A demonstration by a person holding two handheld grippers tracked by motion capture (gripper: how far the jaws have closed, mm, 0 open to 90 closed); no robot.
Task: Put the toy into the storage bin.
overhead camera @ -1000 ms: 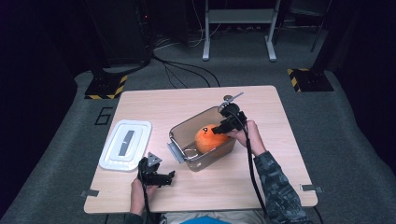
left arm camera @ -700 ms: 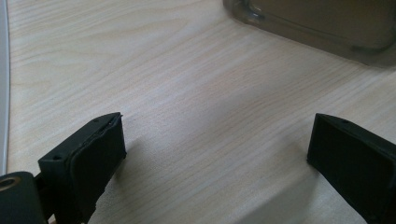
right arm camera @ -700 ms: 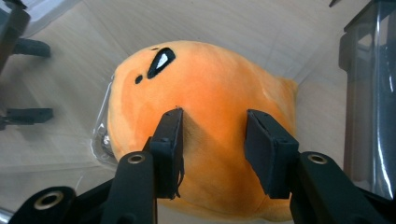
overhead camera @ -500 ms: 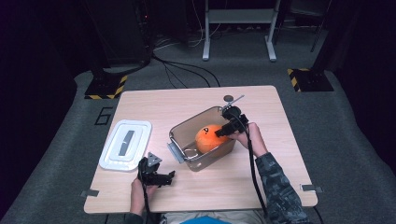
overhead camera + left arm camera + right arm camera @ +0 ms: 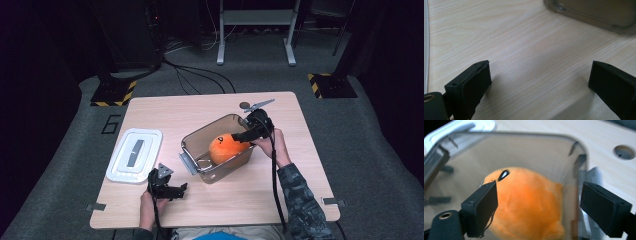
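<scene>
Surface [image 5: 300, 190] carries a clear plastic bin [image 5: 192, 137] at centre; its white lid [image 5: 134, 155] lies at 9 o'clock. Orange plush toy [image 5: 226, 147] sits inside, long axis running 8 to 2 o'clock. Right gripper [image 5: 241, 135], nearer, at the toy's 2 o'clock: jaws just spread, released, straddling it without contact. Left gripper [image 5: 181, 190] idle, spread wide.

My right gripper [image 5: 239, 135] points leftward with its jaws just opened wide, pads pressing on nothing. My left gripper [image 5: 176, 190] rests low, jaws spread apart. My right forearm seems bent at the elbow, though it's small here.
</scene>
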